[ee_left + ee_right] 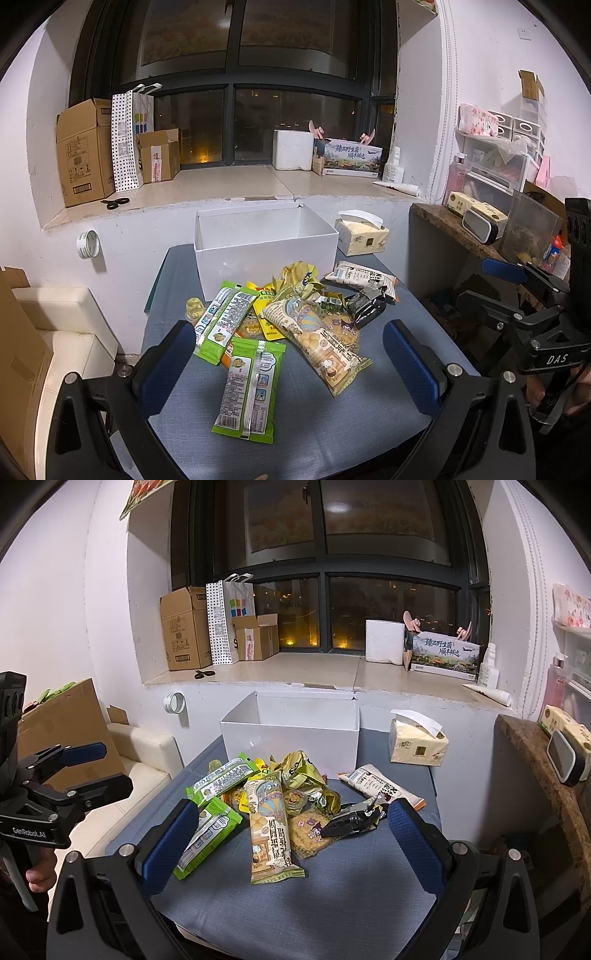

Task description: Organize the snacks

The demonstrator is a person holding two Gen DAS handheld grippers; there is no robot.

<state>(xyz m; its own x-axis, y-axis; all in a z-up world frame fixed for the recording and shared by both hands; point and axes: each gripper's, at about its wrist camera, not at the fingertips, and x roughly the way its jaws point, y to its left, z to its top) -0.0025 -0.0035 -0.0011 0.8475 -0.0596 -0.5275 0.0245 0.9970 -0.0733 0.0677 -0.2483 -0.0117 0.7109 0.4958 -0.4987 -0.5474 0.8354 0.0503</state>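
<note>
A heap of snack packets lies on the blue-grey table point(317, 424) in front of an open white box point(266, 254). Nearest in the left wrist view is a green packet point(249, 391), with a second green packet point(221, 317) and a long cream puff-snack bag point(317, 339) behind it. A black packet point(351, 819), a white packet point(380, 786) and the cream bag point(267, 830) show in the right wrist view before the box point(295, 738). My left gripper point(291, 362) hangs open above the near packets. My right gripper point(291, 842) is open too, holding nothing.
A tissue pack point(362, 236) sits right of the box. A cream sofa point(140, 760) stands left of the table, a brown counter point(543, 775) to the right. The window sill point(229, 184) behind carries cardboard boxes, scissors and a foam box. A hand holds each gripper handle.
</note>
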